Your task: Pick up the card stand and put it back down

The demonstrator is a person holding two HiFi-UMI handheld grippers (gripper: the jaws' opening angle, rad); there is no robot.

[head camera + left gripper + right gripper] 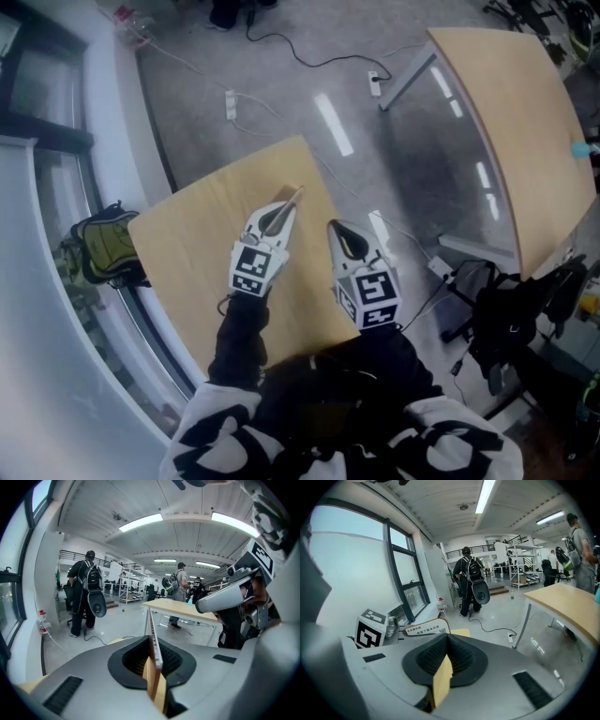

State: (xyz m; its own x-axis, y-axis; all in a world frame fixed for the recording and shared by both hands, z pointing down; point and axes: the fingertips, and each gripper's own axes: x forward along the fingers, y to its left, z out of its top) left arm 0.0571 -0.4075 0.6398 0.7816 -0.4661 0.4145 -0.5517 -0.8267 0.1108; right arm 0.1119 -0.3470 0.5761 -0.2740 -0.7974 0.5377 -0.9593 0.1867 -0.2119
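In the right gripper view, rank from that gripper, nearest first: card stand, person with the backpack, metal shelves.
1. card stand, close on the left.
2. person with the backpack, ahead by the windows.
3. metal shelves, far back right.

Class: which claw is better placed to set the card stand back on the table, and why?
Left. The left claw is shut on the card stand, over the wooden table; the right claw is shut on nothing, beside it.
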